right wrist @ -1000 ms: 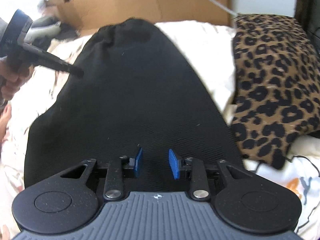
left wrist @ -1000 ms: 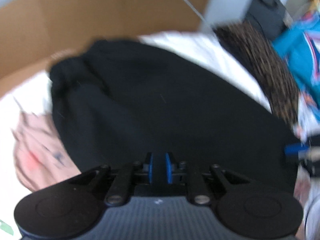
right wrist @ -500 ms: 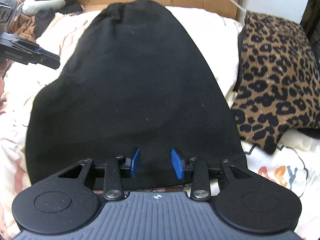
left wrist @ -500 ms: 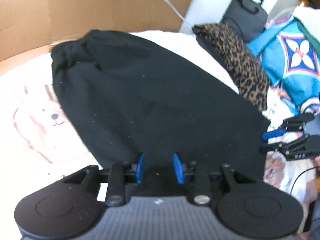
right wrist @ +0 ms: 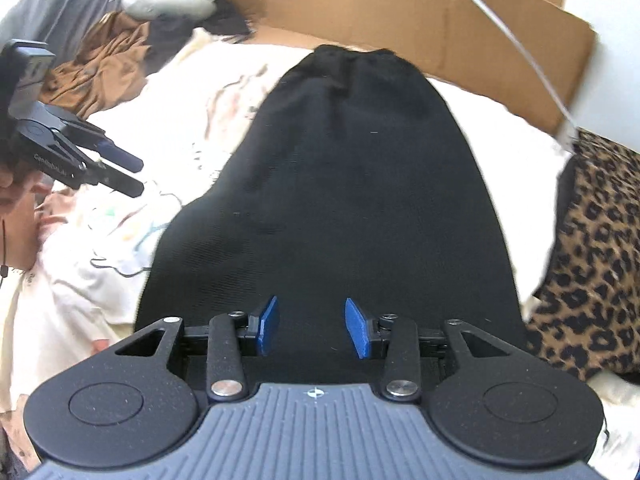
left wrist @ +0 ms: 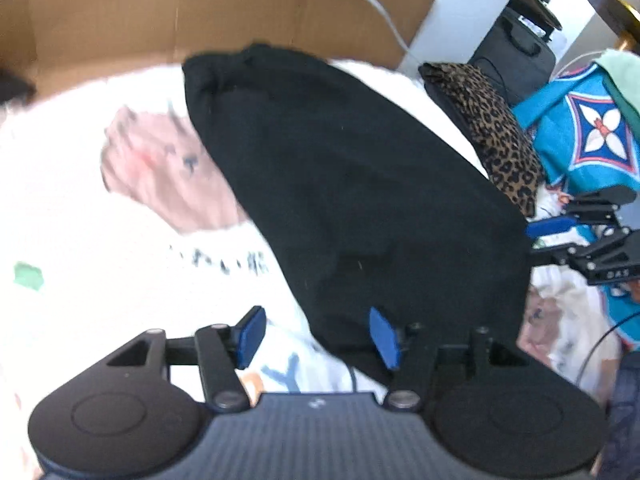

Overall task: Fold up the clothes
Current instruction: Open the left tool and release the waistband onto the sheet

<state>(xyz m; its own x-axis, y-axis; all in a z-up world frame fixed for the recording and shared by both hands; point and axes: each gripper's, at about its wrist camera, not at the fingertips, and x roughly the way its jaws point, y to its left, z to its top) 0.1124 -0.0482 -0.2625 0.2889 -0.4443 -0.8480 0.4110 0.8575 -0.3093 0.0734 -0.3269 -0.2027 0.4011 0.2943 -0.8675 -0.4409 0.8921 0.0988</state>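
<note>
A black garment (left wrist: pixel 360 184) (right wrist: pixel 348 208) lies flat on a white printed bedsheet (left wrist: pixel 100 248), its gathered waistband toward the far cardboard. My left gripper (left wrist: pixel 318 336) is open at the garment's near left corner, its right pad over the hem and its left pad over the sheet. My right gripper (right wrist: pixel 312 326) is open above the near hem, nothing between its blue pads. The left gripper (right wrist: pixel 120 176) also shows at the left of the right wrist view, and the right gripper (left wrist: pixel 560 236) at the right of the left wrist view.
A leopard-print cushion (right wrist: pixel 592 264) (left wrist: pixel 496 140) lies right of the garment. A cardboard sheet (right wrist: pixel 400 12) stands behind the bed. Brown and grey clothes (right wrist: pixel 100 60) are heaped at far left. A blue patterned fabric (left wrist: pixel 592 136) and a black bag (left wrist: pixel 516 60) sit at right.
My left gripper has gone from shut on the garment's hem to wide open and has shifted left off the corner. My right gripper stayed open and drew back slightly.
</note>
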